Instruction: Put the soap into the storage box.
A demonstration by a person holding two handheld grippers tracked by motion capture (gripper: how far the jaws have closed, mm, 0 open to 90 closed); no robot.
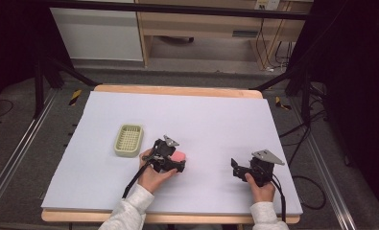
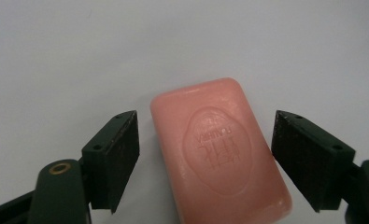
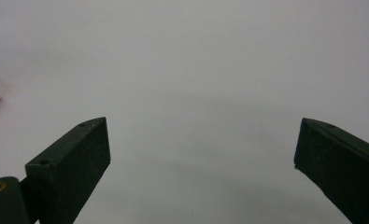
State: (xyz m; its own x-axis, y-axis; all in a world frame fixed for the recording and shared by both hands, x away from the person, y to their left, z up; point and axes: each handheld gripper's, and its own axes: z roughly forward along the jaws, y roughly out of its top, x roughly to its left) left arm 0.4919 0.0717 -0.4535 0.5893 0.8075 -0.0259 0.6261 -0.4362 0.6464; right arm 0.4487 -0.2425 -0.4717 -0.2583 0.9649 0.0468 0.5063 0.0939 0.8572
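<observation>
Two fingers of the left gripper [image 2: 205, 158] straddle the pink soap bar [image 2: 219, 149] lying flat on the worktop [image 1: 216, 120], spread just clear of its sides, seemingly lined up to pinch; the right gripper [image 3: 201, 158] waits spread, empty.

Sleeves: light grey, heathered knit, cuffed at the wrists
Left claw [image 1: 177, 163]: black jaws, grey three-cornered plate, black cable
Right claw [image 1: 234, 167]: black jaws, brass-ringed screw hole

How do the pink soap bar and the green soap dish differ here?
The soap bar is pink, solid and stamped with a logo; the soap dish is pale green with a slatted grid. The bar lies between the left tongs, whose pads stand just off it; the dish sits apart, untouched. Both rest on the white table.
</observation>
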